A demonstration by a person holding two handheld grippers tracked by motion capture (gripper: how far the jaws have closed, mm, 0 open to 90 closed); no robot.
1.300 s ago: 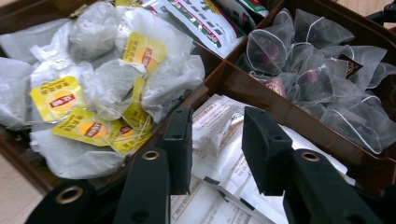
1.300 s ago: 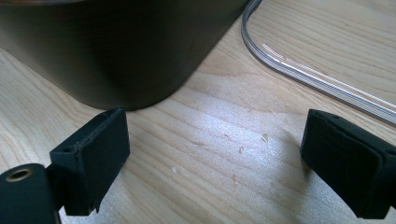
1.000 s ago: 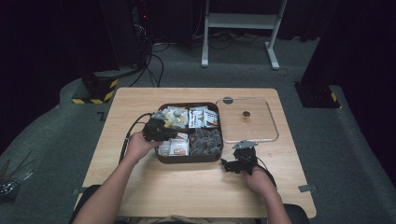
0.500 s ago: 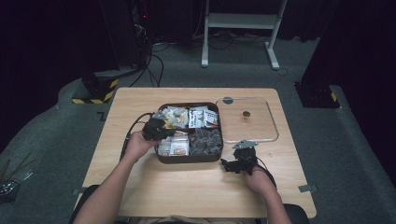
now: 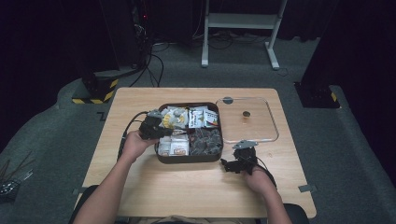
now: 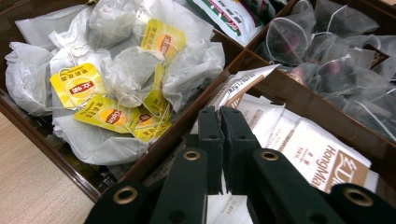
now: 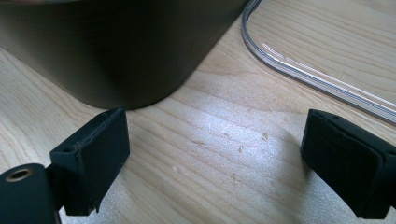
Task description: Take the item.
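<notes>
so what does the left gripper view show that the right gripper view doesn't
Left gripper view: its jaws closed over the white sachets, with yellow-tagged tea bags and mesh pyramid bags in neighbouring compartments. Right gripper view: its jaws wide apart above the bare wooden table, beside the clear lid's edge. Both share the dark brown box, seen inside from one and outside from the other.

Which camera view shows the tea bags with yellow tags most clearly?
The left gripper view: the tea bags with yellow tags are close, their tags distinct. The high view shows them as a small pale cluster in the brown box. The right gripper view faces the box's outer wall.
</notes>
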